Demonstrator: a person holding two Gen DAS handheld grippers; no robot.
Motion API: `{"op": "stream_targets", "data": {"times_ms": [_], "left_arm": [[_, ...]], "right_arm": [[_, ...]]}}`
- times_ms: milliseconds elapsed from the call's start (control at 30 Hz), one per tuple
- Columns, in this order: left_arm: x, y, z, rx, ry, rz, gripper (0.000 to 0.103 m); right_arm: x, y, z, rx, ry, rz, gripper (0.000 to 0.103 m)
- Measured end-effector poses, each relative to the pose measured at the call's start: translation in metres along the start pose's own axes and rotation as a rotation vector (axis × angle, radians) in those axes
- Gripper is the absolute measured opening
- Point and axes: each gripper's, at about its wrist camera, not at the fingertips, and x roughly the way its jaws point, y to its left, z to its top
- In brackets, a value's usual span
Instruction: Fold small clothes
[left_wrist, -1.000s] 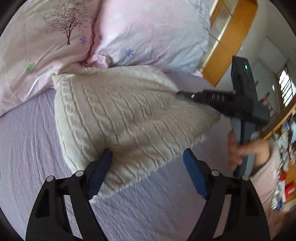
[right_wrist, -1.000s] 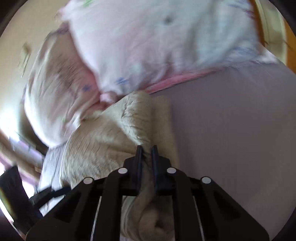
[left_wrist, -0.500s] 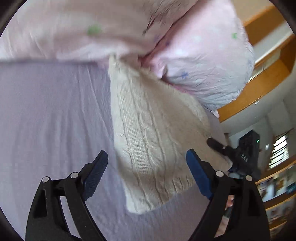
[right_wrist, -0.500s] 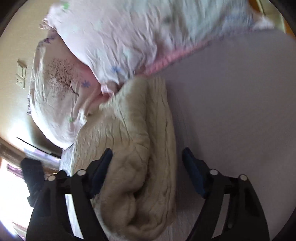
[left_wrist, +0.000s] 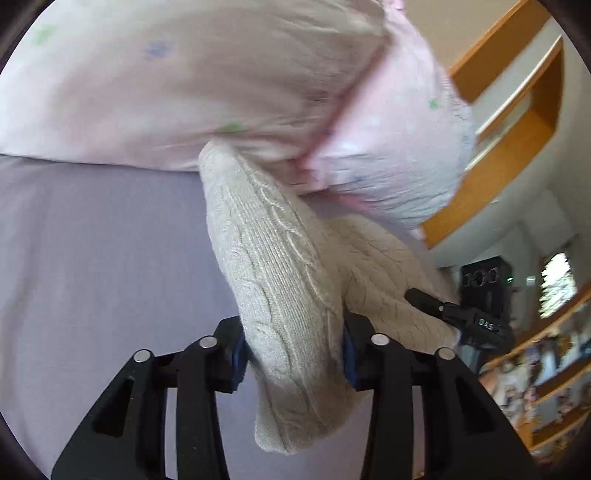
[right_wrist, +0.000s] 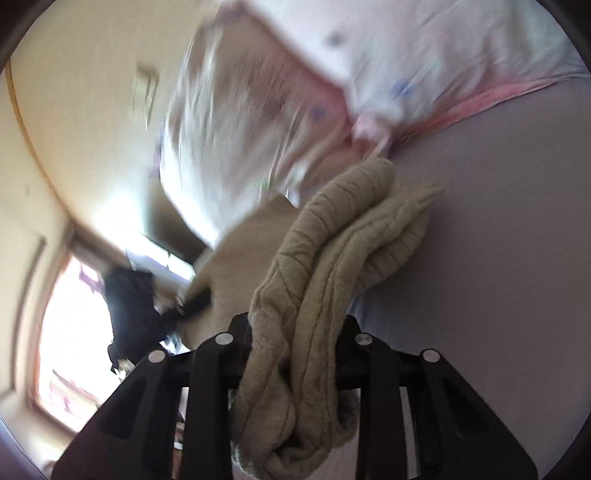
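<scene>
**Both tongs clamped on the cream knit at the head of the bed**

The bed (left_wrist: 96, 266), under a pale lilac sheet, fills the lower part of both wrist views. Two pink patterned pillows (left_wrist: 192, 85) lie along its head edge, the seam between them running down toward the knit; in the right wrist view they are blurred. Orange wooden shelving (left_wrist: 517, 122) stands against the wall beyond the pillows, and more crowded shelves show low at the right of the left wrist view.

The cream cable-knit garment (left_wrist: 280, 295) lies bunched and folded on the sheet, its far end touching the pillows at the head edge. Its near end is gathered into thick rolls that hang over both sets of tongs.

The left tongs (left_wrist: 291, 354) are closed on one thick fold of the knit, the blue pads pressed into the cloth on either side. The right tongs (right_wrist: 295, 343) are closed on another bundle of the same garment (right_wrist: 343, 236), several layers squeezed between the black fingers. From the left wrist view the right tongs (left_wrist: 424, 301) touch the knit's far side
</scene>
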Motion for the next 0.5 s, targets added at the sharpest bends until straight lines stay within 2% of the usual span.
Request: {"op": "stream_targets", "data": {"times_ms": [33, 67, 100, 133, 167, 200, 233, 300, 333, 367, 400, 433, 467, 500], "left_arm": [[0.001, 0.01, -0.008, 0.005, 0.036, 0.088, 0.051], [0.004, 0.015, -0.013, 0.01, 0.07, 0.149, 0.053], [0.002, 0.018, -0.018, 0.016, 0.079, 0.169, 0.057], [-0.01, 0.017, -0.022, 0.027, 0.039, 0.162, 0.057], [-0.02, 0.013, -0.023, 0.041, 0.003, 0.176, 0.057], [-0.033, 0.005, -0.024, 0.067, -0.056, 0.187, 0.057], [-0.05, -0.008, -0.026, 0.109, -0.134, 0.157, 0.058], [-0.064, -0.026, -0.028, 0.151, -0.199, 0.088, 0.066], [-0.063, -0.033, -0.027, 0.16, -0.197, 0.059, 0.071], [-0.051, -0.043, -0.026, 0.164, -0.159, 0.01, 0.072], [-0.038, -0.047, -0.026, 0.158, -0.121, -0.023, 0.073], [-0.021, -0.048, -0.026, 0.152, -0.078, -0.043, 0.075], [-0.005, -0.049, -0.027, 0.148, -0.034, -0.042, 0.075], [0.018, -0.048, -0.029, 0.142, 0.026, -0.008, 0.076]], "right_arm": [[0.016, 0.002, -0.008, -0.014, 0.048, -0.08, 0.034], [0.019, 0.004, -0.011, -0.02, 0.051, -0.125, 0.039], [0.015, 0.007, -0.013, -0.023, 0.039, -0.146, 0.051], [0.006, 0.01, -0.014, -0.02, 0.015, -0.166, 0.057], [-0.012, 0.017, -0.014, -0.024, -0.047, -0.182, 0.057], [-0.028, 0.023, -0.014, -0.031, -0.109, -0.158, 0.06], [-0.042, 0.03, -0.014, -0.031, -0.159, -0.097, 0.067], [-0.05, 0.04, -0.013, -0.021, -0.174, 0.036, 0.075], [-0.046, 0.044, -0.012, -0.013, -0.155, 0.103, 0.078], [-0.033, 0.047, -0.01, 0.011, -0.122, 0.166, 0.079], [-0.023, 0.046, -0.009, 0.039, -0.09, 0.193, 0.08], [-0.007, 0.039, -0.009, 0.092, -0.049, 0.167, 0.082], [0.002, 0.031, -0.009, 0.127, -0.028, 0.104, 0.082], [0.015, 0.022, -0.006, 0.156, -0.011, 0.045, 0.079]]}}
